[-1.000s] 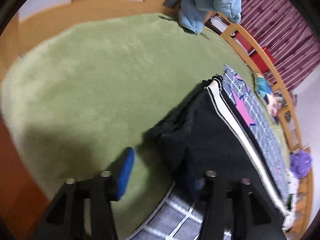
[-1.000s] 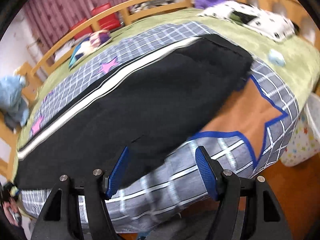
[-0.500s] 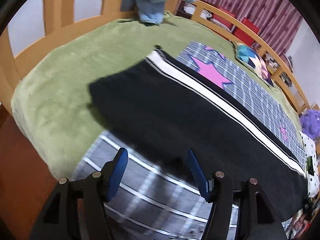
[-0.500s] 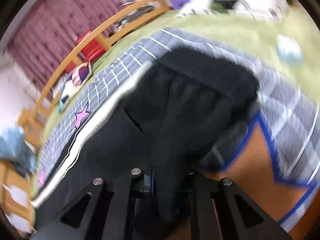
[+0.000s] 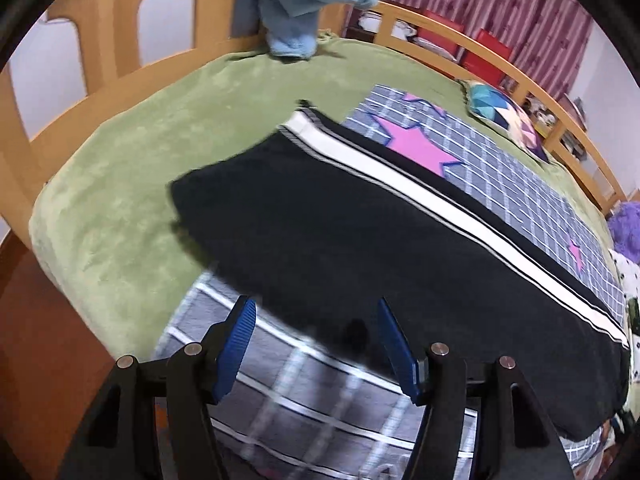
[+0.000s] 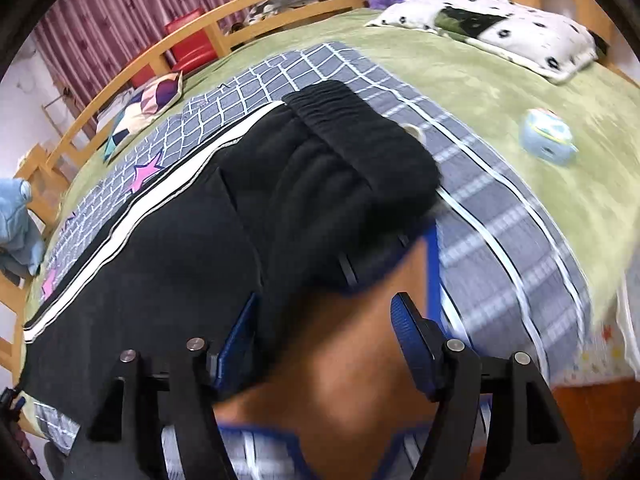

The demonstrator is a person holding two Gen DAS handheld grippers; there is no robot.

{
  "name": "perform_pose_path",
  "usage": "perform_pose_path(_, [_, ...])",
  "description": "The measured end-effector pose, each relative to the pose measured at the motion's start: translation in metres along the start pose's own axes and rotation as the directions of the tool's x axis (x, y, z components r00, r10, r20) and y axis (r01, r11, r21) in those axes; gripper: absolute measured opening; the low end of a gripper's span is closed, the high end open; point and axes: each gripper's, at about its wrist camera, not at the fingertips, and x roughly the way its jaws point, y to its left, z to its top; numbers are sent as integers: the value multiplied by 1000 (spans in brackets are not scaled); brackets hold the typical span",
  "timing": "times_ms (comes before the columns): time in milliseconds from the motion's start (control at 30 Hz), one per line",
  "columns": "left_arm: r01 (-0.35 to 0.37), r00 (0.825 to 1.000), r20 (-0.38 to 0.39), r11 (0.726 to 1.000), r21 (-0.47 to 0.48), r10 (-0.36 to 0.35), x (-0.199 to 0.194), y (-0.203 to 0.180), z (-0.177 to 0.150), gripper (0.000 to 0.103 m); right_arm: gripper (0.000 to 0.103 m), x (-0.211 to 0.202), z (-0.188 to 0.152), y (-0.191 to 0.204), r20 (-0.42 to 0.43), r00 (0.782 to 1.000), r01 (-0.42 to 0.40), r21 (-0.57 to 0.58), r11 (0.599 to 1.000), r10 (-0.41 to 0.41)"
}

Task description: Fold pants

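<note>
— Green bedding (image 5: 132, 168) under everything, a grey checked blanket (image 5: 500, 168) over it, and the pants (image 5: 340, 232) lie long across that blanket, white side stripe on the far edge. From here I see the leg end at my left, the waistband (image 6: 360, 128) at my right.

— What are your jaws doing?

— My left gripper (image 5: 316, 344) stands about half open over the near hem with nothing between its pads. My right gripper (image 6: 324, 340) is opening; the near edge of the waist end runs up beside its left pad (image 6: 240, 332), but nothing is pinched that I can make out, and that view is blurred.

— So what is the step?

— I judge the pants are already halved lengthwise, so next is a fresh grip for the crosswise fold. To do it well I would take both layers at the near edge, low against the blanket without catching the blanket itself, and keep the stripe edge straight while one end is carried over the other.

— Any risk?

— The bunched waistband may slip out of a shallow bite.
</note>
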Motion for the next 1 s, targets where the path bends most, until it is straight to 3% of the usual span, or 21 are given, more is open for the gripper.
perform_pose_path(133, [14,1000,-1,997,-76,-14,12,41,13,61,68,-27,-19,21,51,999,17,7,1000,-17])
perform_pose_path(333, [128,990,-39,970,-205,-139,60,93,35,59,68,-65,-63,99,127,991,45,-105,993,-32])
perform_pose_path(433, [207,976,-9,947,-247,-216,80,105,45,57,68,-73,-77,140,143,988,78,-183,980,-52])
perform_pose_path(600, [240,969,10,939,-247,-245,97,102,57,29,60,-75,-97,194,177,983,72,-188,980,-38])
perform_pose_path(633, [273,961,21,928,-253,-277,97,103,59,19,57,-73,-99,203,186,982,68,-177,982,-35])
perform_pose_path(700, [330,943,48,905,-267,-329,89,104,63,15,49,-66,-103,219,167,986,42,-171,984,-13])
perform_pose_path(767, [337,941,77,912,-235,-328,73,99,69,15,44,-58,-104,234,127,992,10,-179,984,13])
perform_pose_path(867, [250,962,136,964,-89,-236,38,61,78,15,43,-48,-104,251,98,994,-32,-204,979,53])
perform_pose_path(933, [217,954,201,975,49,-222,13,25,80,15,43,-47,-104,261,103,991,-62,-212,975,85])
perform_pose_path(1000, [201,940,245,965,170,-238,-9,-15,78,13,43,-47,-103,271,111,987,-85,-234,969,113])
